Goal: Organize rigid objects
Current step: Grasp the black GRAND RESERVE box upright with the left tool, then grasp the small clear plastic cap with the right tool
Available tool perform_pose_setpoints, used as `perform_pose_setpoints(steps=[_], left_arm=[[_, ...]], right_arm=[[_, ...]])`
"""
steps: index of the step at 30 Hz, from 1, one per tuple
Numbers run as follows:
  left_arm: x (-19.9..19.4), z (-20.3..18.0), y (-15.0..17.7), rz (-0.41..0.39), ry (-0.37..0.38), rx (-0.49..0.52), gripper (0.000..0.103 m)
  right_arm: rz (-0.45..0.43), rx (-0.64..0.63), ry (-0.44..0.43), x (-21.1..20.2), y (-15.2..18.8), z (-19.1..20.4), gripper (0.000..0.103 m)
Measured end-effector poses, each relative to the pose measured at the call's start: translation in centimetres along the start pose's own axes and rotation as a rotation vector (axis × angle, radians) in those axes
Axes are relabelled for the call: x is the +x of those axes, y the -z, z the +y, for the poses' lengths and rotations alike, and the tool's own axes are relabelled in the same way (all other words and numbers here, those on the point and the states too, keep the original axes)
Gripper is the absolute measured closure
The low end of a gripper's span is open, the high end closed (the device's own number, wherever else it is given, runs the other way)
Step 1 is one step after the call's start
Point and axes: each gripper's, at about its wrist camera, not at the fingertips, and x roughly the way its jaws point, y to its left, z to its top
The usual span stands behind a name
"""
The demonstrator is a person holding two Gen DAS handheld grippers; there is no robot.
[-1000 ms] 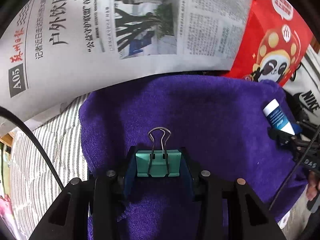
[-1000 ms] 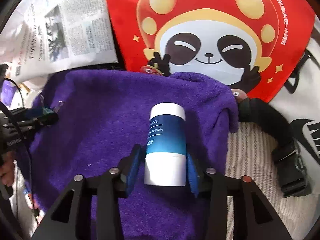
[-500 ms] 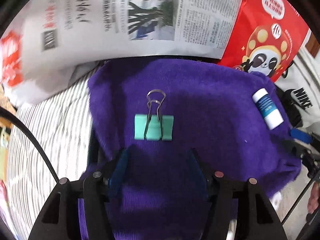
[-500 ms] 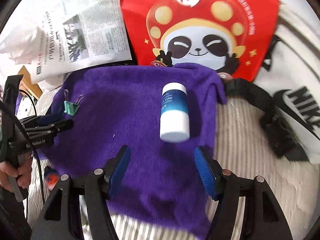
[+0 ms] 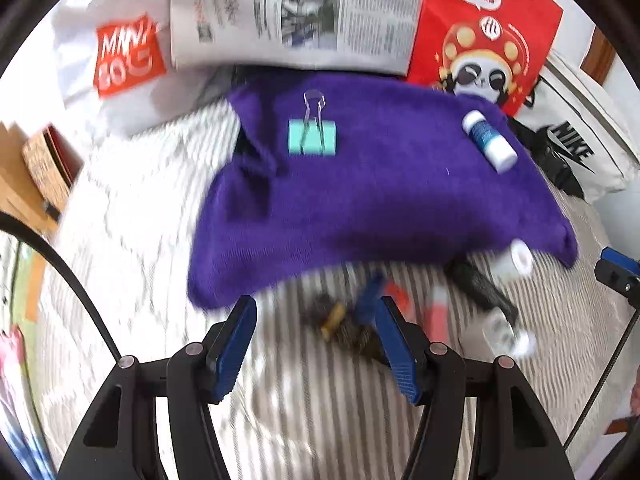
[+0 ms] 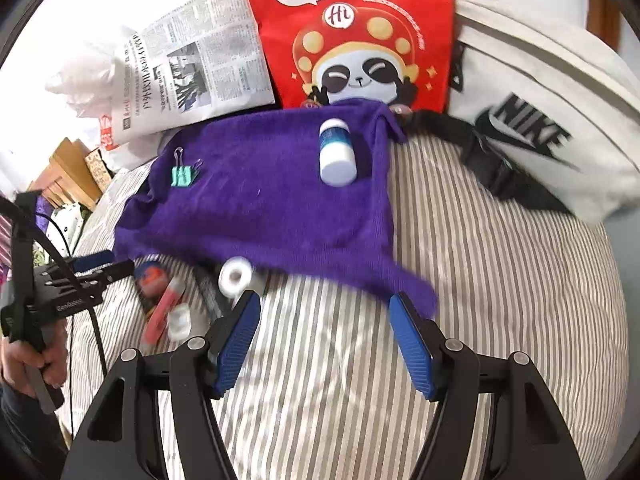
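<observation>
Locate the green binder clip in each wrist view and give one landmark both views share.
Left wrist: the binder clip lies at upper centre, on the far part of the purple towel, handles pointing away.
Right wrist: the binder clip lies at upper left, near the towel's left far corner.
Shared landmark: the red panda bag behind the towel.

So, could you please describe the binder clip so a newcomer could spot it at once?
Find the purple towel spread on the striped bedding. Near its far left corner, close to the newspaper, lies the binder clip. It is mint green with wire handles, unlike the white-and-blue bottle opposite.
</observation>
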Motion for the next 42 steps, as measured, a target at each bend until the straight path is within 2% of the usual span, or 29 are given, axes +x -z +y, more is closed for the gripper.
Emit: perform_pose_setpoints(steps=[1, 4, 8, 13, 19, 24, 27, 32, 33, 35, 36, 37, 42], left_arm=[[0.0, 0.1, 0.4, 0.005, 0.013, -0.012, 0.043], [0.9, 0.1, 1.7, 0.03, -0.05, -0.011, 0.043], [1.6, -0.4, 1.6, 0.027, 0.002, -0.047, 0.043], [2.4, -1.7, 1.1, 0.027, -0.01, -0.028, 0.042], [3.7, -3.7, 0.8, 0.031, -0.089, 0.043, 0.037], [2.9, -1.6, 2.1, 0.044, -0.087, 0.023, 0.031], [2.4, 0.1, 2.8, 0.038, -0.09, -0.003, 0.031], [2.3, 0.4, 2.7, 0.018, -0.095, -0.007, 0.031], [2.6, -0.1, 2.4, 0.011, -0.091, -0.011, 0.035], [2.6, -0.3, 2.0, -0.004, -0.089, -0.016, 0.05], [2.5, -0.5, 2.0, -0.011, -0.083, -0.016, 0.072], [2.4, -0.4, 2.0, -0.008, -0.081, -0.013, 0.08], [1.5, 0.6, 3.1, -0.005, -0.058, 0.004, 0.08]], right_arm=[[0.002, 0.0, 0.006, -0.4, 0.6, 0.0, 0.036], [0.004, -0.01, 0.021, -1.4, 2.0, 0.0, 0.036], [0.009, -0.009, 0.022, -2.2, 3.3, -0.2, 0.036], [0.02, 0.011, 0.022, -2.2, 4.3, -0.7, 0.036], [0.033, 0.021, 0.013, -1.7, 5.1, -1.0, 0.036], [0.046, 0.023, 0.005, -1.4, 5.6, -0.9, 0.036], [0.048, 0.013, -0.001, -1.3, 5.6, -0.7, 0.036], [0.057, -0.004, -0.01, -1.0, 5.6, -0.1, 0.036], [0.059, -0.008, -0.012, -0.9, 5.7, 0.1, 0.036], [0.066, -0.016, -0.013, -0.8, 5.8, 0.4, 0.036], [0.07, -0.021, -0.012, -0.7, 5.9, 0.5, 0.036], [0.074, -0.025, -0.011, -0.6, 6.0, 0.6, 0.036], [0.09, -0.033, -0.007, -0.2, 6.3, 0.6, 0.036]])
